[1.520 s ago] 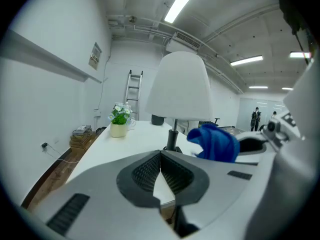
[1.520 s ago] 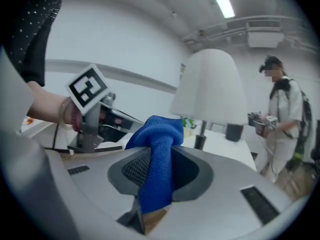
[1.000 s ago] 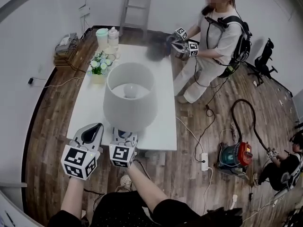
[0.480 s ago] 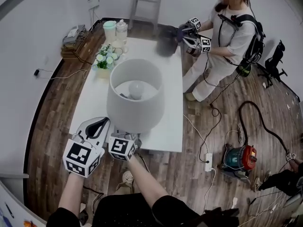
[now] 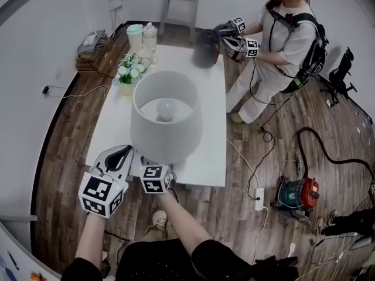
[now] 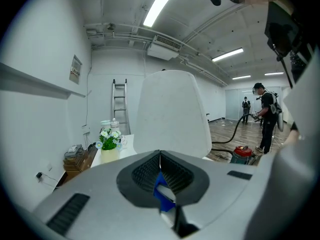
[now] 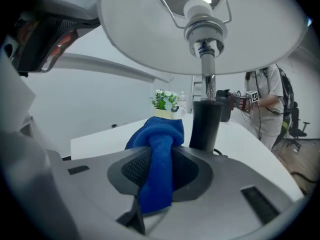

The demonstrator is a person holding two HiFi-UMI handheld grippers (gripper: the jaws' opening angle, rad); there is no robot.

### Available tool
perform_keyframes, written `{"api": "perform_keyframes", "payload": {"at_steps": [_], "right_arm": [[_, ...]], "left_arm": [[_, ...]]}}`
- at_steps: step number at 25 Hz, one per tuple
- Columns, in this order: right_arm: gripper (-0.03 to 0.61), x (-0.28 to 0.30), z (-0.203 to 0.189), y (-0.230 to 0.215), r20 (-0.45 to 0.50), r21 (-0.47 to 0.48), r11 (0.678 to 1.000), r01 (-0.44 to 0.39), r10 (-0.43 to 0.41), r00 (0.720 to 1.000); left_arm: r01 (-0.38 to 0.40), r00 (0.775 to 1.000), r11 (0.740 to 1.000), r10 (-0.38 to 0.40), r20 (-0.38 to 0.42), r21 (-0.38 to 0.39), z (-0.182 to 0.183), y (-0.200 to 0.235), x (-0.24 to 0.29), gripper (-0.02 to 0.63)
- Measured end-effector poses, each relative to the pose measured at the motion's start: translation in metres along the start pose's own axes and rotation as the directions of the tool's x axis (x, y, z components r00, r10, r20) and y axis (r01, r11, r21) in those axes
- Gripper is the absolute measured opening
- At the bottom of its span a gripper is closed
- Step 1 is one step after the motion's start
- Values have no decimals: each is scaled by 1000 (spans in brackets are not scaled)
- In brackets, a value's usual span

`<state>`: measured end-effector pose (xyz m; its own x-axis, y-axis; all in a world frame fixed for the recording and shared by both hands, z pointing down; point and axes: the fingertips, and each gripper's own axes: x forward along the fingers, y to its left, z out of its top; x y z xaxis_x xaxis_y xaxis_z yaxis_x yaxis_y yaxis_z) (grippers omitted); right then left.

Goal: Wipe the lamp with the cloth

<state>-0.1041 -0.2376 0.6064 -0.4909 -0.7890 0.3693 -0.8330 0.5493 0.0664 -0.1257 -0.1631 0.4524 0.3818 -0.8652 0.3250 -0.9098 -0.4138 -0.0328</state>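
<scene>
Right gripper (image 7: pixel 161 156) is clenched on the blue cloth (image 7: pixel 156 132), which sits beneath the lamp (image 5: pixel 166 119) shade, just beside its dark stem. Left gripper (image 6: pixel 160 156) is closed and empty, near the shade's outside, at the white tabletop (image 5: pixel 206 152) edge.

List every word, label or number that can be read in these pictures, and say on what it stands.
No text can be read anywhere.
Wall notice: print too small to read.
Cubes on the left gripper and right gripper: square marker patterns only, no letters or numbers.
</scene>
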Motion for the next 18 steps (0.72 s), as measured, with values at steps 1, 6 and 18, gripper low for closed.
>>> {"api": "perform_keyframes", "payload": {"at_steps": [1, 6, 18], "right_arm": [[104, -3, 1, 4, 4, -8, 1000, -27, 27, 1000], [105, -69, 37, -1, 267, -95, 993, -75, 98, 959], [104, -83, 78, -70, 428, -203, 979, -27, 114, 897]], "left_arm": [[-2, 1000, 1000, 2, 2, -4, -1, 0, 0, 11], [10, 1000, 1000, -10, 14, -14, -3, -4, 0, 11], [6, 1000, 1000, -6, 12, -22, -7, 2, 6, 11]]}}
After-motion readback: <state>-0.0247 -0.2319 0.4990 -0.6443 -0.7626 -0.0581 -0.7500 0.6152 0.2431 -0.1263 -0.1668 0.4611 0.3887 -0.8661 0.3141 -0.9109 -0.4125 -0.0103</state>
